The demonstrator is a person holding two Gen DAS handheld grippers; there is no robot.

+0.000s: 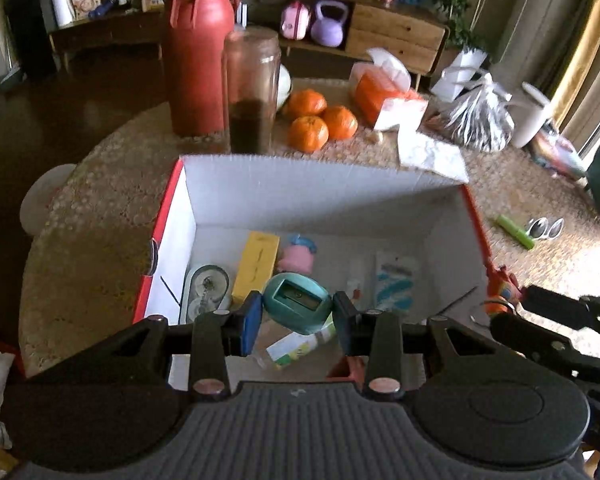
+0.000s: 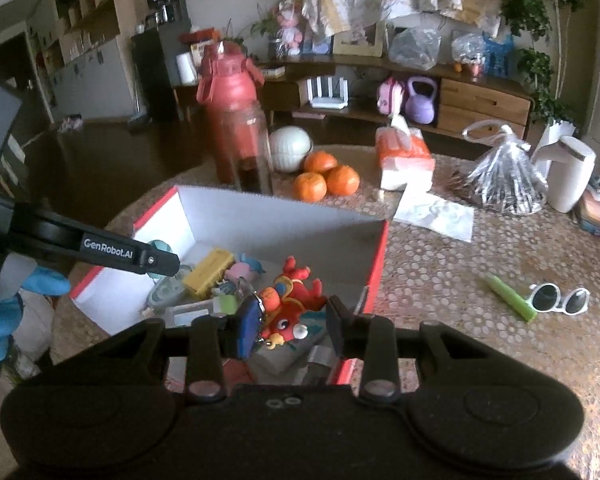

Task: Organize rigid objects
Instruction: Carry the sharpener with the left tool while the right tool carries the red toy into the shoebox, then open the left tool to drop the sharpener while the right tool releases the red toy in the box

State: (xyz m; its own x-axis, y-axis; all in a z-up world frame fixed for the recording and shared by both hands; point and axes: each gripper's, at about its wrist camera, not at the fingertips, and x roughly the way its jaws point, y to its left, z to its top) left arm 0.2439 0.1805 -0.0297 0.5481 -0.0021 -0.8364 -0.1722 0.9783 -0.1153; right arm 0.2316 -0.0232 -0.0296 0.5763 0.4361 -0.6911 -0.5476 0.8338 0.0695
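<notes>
An open box sits on a round table. Inside it, along the far side, a carton lies beside a small toy, with a packet further right. A pencil sharpener is held between the left gripper fingers above the box; a plush toy sits between the right gripper fingers over the box's right side. Behind the box stand a bottle and a jar, three oranges to their right, then a tissue pack. Right of the box lie a marker and sunglasses
</notes>
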